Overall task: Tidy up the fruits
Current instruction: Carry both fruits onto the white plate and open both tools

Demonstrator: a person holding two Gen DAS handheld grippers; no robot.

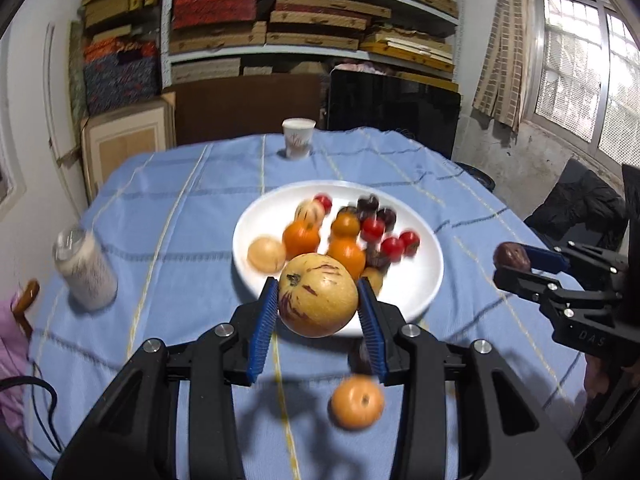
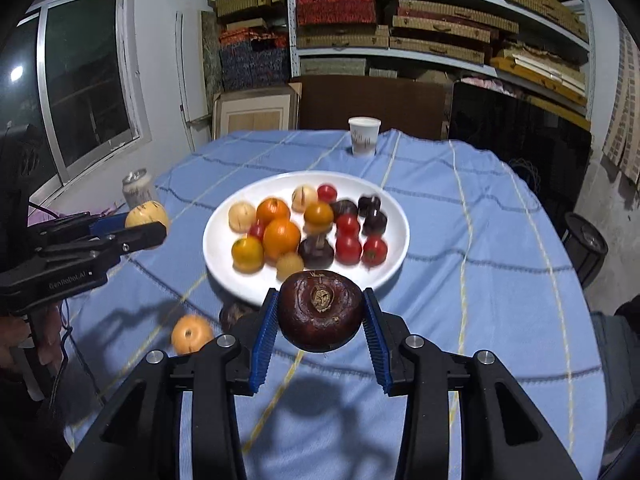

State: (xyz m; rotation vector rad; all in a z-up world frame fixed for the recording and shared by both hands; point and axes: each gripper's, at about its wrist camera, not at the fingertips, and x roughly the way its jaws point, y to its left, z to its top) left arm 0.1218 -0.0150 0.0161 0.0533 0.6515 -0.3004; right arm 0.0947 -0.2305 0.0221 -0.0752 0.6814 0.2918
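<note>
Two fruits are in your grip, both held near the white plate on its near side. Your left gripper is narrowed onto a yellow fruit with purple streaks, its blue pads pressing both flanks. Your right gripper is likewise narrowed onto a dark brown round fruit, stem scar toward the camera.

On the plate lie orange fruits, red tomatoes, dark fruits and pale yellow fruits. One orange fruit lies on the blue checked tablecloth just beside the plate's near-left rim, with a dark fruit next to it. A paper cup stands beyond the plate, a can to its left.

Writing: "GenRobot.AI" reads on the left gripper's body in the right wrist view; "DAS" on the right gripper's body in the left wrist view.

Only the right wrist view shows the dark window; only the left wrist view shows the bright grilled window and curtain.
</note>
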